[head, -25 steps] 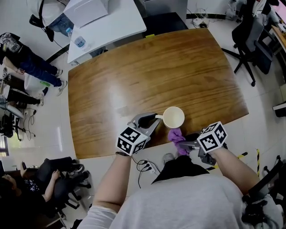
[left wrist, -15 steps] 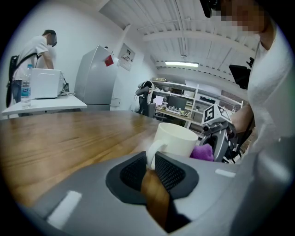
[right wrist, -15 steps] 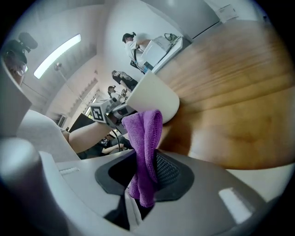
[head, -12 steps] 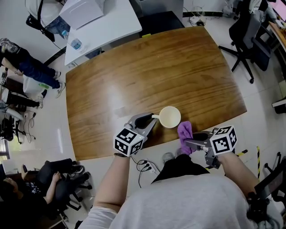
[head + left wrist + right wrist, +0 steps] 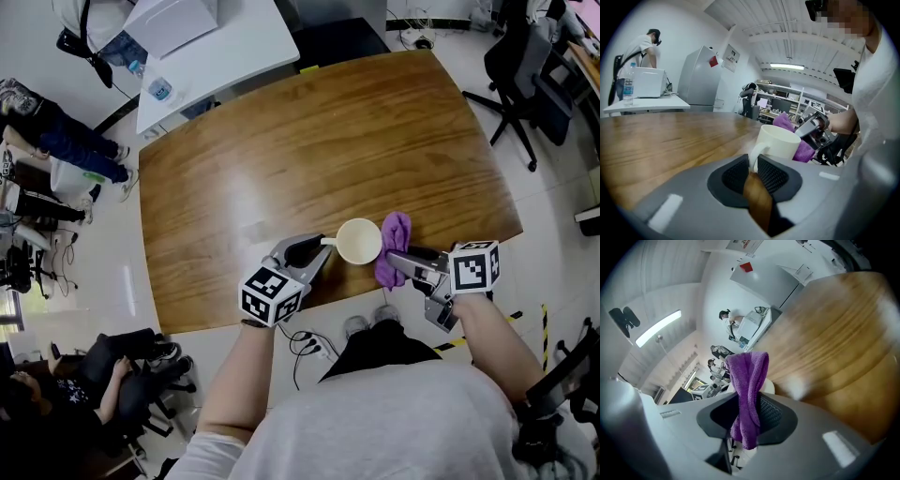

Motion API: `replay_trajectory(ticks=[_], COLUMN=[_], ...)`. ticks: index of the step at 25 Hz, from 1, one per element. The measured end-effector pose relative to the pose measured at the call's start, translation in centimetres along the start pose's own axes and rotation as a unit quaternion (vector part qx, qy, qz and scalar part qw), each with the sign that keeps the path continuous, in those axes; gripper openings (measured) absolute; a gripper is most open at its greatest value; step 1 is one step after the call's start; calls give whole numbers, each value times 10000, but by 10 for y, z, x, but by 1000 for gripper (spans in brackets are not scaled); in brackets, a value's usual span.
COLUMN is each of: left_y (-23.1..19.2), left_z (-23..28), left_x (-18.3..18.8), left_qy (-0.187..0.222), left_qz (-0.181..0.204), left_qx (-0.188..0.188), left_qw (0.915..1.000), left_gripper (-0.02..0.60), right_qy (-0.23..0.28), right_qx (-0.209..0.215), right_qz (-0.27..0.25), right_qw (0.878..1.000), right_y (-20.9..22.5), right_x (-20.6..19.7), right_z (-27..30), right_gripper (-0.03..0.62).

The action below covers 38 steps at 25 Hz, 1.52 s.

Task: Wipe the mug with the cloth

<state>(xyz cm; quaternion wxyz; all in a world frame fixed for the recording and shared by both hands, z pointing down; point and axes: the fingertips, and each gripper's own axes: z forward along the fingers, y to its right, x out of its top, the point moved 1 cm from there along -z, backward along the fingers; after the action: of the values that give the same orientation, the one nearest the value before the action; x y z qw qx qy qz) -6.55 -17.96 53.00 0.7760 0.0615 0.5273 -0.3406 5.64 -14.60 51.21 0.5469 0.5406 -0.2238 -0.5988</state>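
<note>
Where the wooden bench [image 5: 328, 141] curves in toward the person, at its 6 o'clock edge, a white mug [image 5: 359, 241] stands upright with its mouth open to the ceiling and its handle [image 5: 753, 157] pointing to 9 o'clock. From that side the left gripper [image 5: 322, 247] reaches in, its fingers [image 5: 772, 174] set narrow and pinched on the handle, one ribbed pad on each face of the loop. At the mug's 3 o'clock the right gripper [image 5: 396, 259] comes in from the bench's edge, angled toward the mug. Its fingers [image 5: 772, 412] are clamped on a purple cloth [image 5: 394, 246]: a thick fold stands up past the pads and a shorter tail hangs below them. The cloth lies right against the mug's outer wall at 3 o'clock; whether it presses on the wall cannot be told. Well beyond the bench, at 11 o'clock, a white table [image 5: 234, 42] carries a water bottle [image 5: 160, 91], and an office chair [image 5: 525, 70] stands on the floor at 2 o'clock.
</note>
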Motion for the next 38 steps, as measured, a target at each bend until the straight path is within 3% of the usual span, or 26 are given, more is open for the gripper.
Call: replay_trajectory(ticks=[6,10,13,16,21,25,31,38], left_y=[1,-1,-1,-3,-8,-11,-7,-6], left_z=[4,5,5,6,8,11,13,14], left_x=[1,3,2,2,3,8,10,7], left_qy=[40,63,98,153,140,109,146,293], left_qz=[-27,-41,-89,-162,-223,-239,-358,-540], left_qx=[-41,-51,-91,-128,-90,-51,-50,-103], left_qw=[10000,10000,9999,9997,9996,9996,9992,9981], left_gripper=[57,57,58,60,57,54,52,49], right_qy=[-757,-1139,-1323,-1453,-1413,-1575,-2135,-3023], right_qx=[-821,-1026,-1040,-1009,-918,-673,-435,-588], right_qz=[-540,-837,-962,-1416,-2133,-2360,-2459,-2693], right_qw=[9923,9846,9810,9740,9623,9565,9445,9125], right_y=[35,44,44,34,18,3,10,41], right_x=[-10,-11,-12,-3,45,67,49,14], right_z=[7,11,11,4,-2,12,31,46], right_gripper=[109,110,109,109,109,109,109,107])
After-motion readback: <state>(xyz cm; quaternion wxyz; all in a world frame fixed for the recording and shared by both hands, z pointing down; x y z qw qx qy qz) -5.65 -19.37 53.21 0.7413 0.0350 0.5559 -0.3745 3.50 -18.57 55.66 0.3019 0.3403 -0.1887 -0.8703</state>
